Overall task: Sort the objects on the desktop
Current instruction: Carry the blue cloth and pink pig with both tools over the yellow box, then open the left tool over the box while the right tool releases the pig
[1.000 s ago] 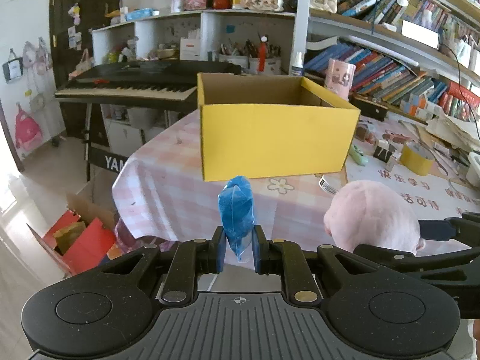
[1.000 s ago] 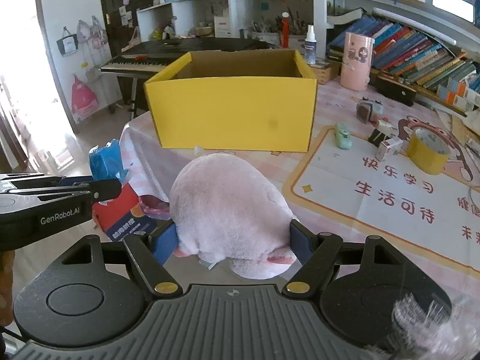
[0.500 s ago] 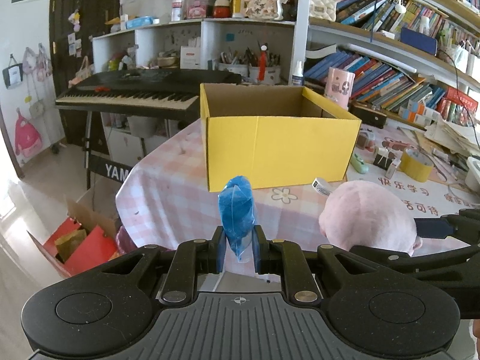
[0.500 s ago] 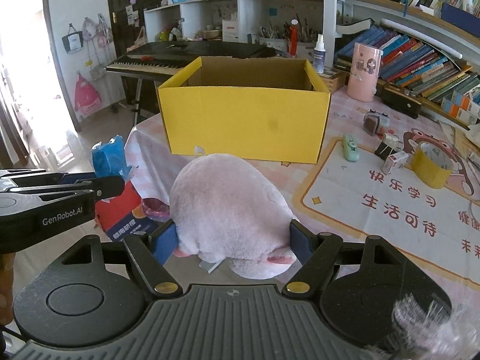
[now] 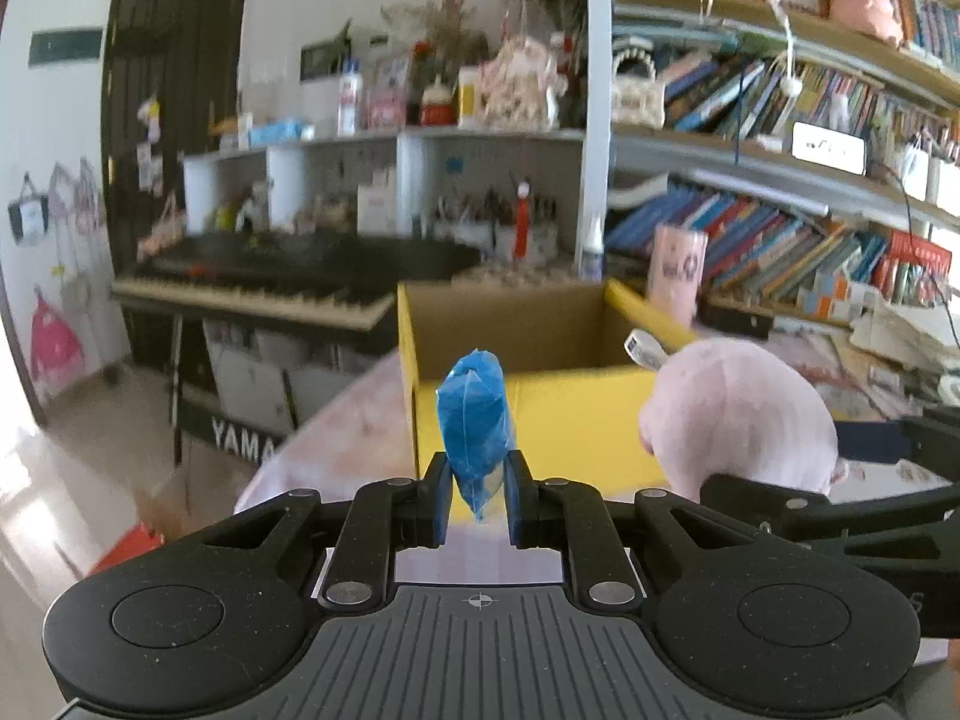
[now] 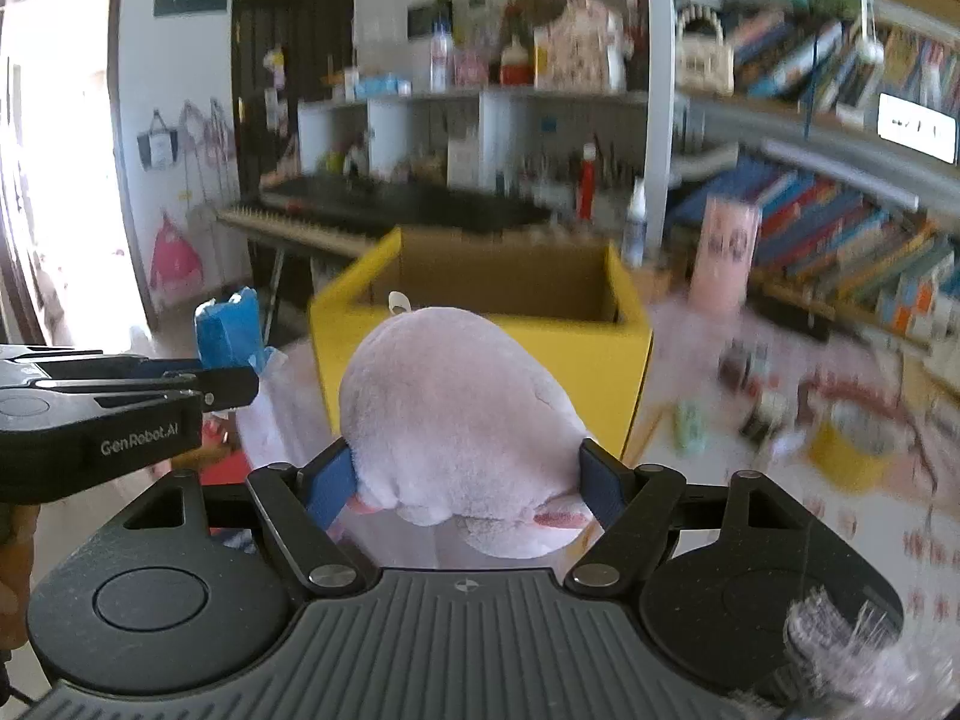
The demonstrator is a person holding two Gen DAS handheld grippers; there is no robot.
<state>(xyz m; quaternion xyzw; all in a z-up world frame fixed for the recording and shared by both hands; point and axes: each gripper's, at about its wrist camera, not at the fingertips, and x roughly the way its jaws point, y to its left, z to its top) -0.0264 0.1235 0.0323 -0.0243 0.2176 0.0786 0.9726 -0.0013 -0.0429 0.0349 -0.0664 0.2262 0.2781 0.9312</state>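
**Both hands lift their loads toward the yellow box**

The left gripper [image 5: 477,501] has its fingers [image 5: 437,498] nearly shut, pinching the lower end of a small blue packet [image 5: 475,420] that stands up between them. The right gripper [image 6: 465,480] has its fingers [image 6: 329,489] spread wide and pressed against both sides of a pink plush toy [image 6: 462,414]. Compared with a second ago, both loads now sit higher against the scene: the open top of the box [image 5: 570,420] and its brown inside show more plainly beyond the packet and the toy, and less of the checked desk [image 5: 360,420] shows in front of it. The surroundings are smeared with motion blur, while the grips look unchanged. In the right view the left gripper, with the packet, appears at the left edge, just beside the toy.

Judged from this, both things are off the desk and on their way to the box, neither yet over its rim. The next step is likely to carry each across the near wall and let go inside. The tape roll [image 6: 852,450] and small items [image 6: 690,426] at right, blurred, remain on the desk to sort.
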